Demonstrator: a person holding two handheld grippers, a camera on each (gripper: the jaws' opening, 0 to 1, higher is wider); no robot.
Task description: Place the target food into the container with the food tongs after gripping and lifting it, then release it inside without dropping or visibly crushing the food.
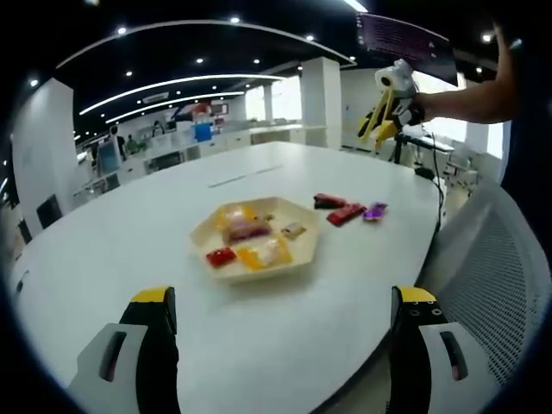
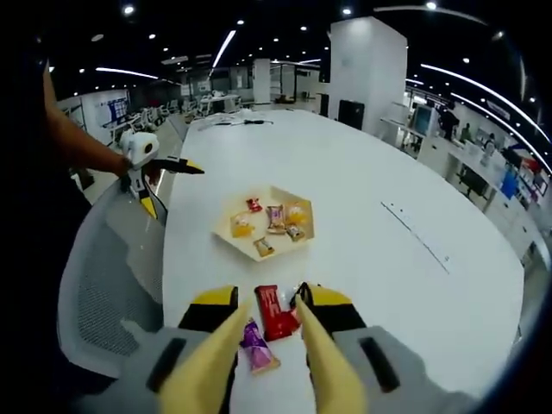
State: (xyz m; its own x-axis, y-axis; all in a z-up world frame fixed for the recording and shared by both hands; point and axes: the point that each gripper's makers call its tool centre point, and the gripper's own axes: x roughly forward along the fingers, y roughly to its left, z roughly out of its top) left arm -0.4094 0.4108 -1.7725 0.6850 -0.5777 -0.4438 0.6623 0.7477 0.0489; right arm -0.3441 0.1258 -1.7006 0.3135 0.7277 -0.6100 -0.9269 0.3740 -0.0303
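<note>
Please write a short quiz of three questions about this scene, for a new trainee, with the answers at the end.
1. True or false: the hexagonal tray on the white table already holds several wrapped snacks.
2. Multiple choice: in the right gripper view, what lies between the tongs held by the right gripper? A) a banana B) a red snack packet and a purple snack packet C) a spoon
3. Fill in the missing word: the left gripper has its jaws wide ____ with nothing between them.

Key: 1 true; 2 B; 3 open (apart)
</note>
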